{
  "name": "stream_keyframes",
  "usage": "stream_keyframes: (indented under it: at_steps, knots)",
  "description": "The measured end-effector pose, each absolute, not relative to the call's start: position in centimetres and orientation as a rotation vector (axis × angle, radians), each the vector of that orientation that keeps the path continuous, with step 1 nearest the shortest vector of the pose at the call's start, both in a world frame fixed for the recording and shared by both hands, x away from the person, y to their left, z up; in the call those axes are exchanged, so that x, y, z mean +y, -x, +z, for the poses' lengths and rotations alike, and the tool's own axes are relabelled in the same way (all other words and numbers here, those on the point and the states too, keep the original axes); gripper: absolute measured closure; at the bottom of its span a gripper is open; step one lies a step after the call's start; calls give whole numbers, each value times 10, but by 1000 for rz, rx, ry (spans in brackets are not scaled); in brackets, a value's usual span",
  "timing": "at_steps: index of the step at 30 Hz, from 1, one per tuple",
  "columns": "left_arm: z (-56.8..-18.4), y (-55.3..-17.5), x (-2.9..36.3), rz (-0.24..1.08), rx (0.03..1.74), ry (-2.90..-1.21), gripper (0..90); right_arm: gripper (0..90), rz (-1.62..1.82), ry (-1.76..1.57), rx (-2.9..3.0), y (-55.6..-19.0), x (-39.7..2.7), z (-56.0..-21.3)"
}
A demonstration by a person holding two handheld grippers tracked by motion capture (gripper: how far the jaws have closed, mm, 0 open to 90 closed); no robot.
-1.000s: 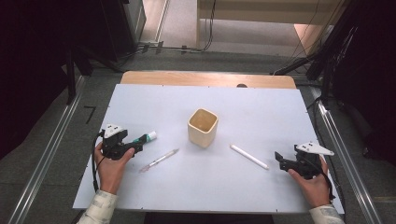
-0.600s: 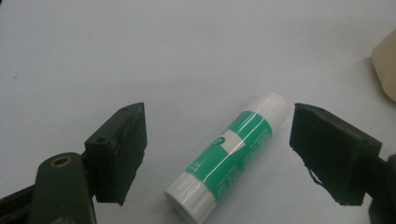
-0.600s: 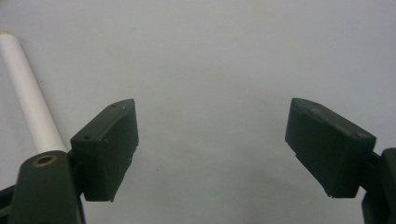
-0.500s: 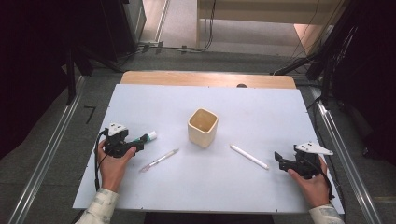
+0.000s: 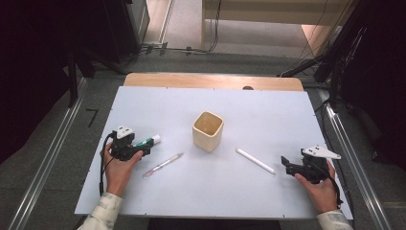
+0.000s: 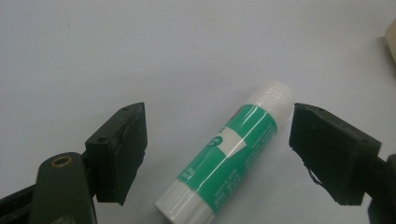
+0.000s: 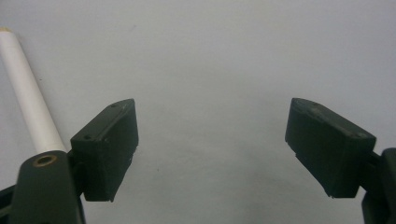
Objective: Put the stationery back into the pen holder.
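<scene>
I am holding my left gripper [image 6: 217, 154] with its jaws apart around the glue stick [image 6: 231, 158], which is lying untouched on the white tabletop [image 5: 268, 115]. My right gripper [image 7: 210, 154] is hovering spread, gripping nothing. Grey flooring [image 5: 43, 143] is surrounding the table.

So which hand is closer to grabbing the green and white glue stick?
The left. Its gripper has open jaws on either side of the green and white glue stick, not pressing it. The right gripper sits far off.
</scene>
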State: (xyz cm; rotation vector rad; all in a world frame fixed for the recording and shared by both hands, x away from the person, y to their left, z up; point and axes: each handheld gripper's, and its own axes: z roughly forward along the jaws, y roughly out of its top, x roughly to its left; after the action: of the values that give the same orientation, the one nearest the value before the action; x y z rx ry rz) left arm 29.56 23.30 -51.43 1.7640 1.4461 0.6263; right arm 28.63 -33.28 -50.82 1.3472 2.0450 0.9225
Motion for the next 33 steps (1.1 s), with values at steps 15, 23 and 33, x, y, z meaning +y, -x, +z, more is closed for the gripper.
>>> stream_keyframes:
  at_steps: [15, 23, 33]
  knots:
    - [-520, -298, 227, 625, 1430, -1816, 225, 158, 919, -1348, 2053, -286, -332, -509]
    - [-522, -299, 224, 636, 1425, -1847, 269, 158, 918, -1350, 2054, -286, -332, -509]
    - [-525, -298, 219, 643, 1412, -1886, 334, 158, 913, -1349, 2055, -286, -332, -509]
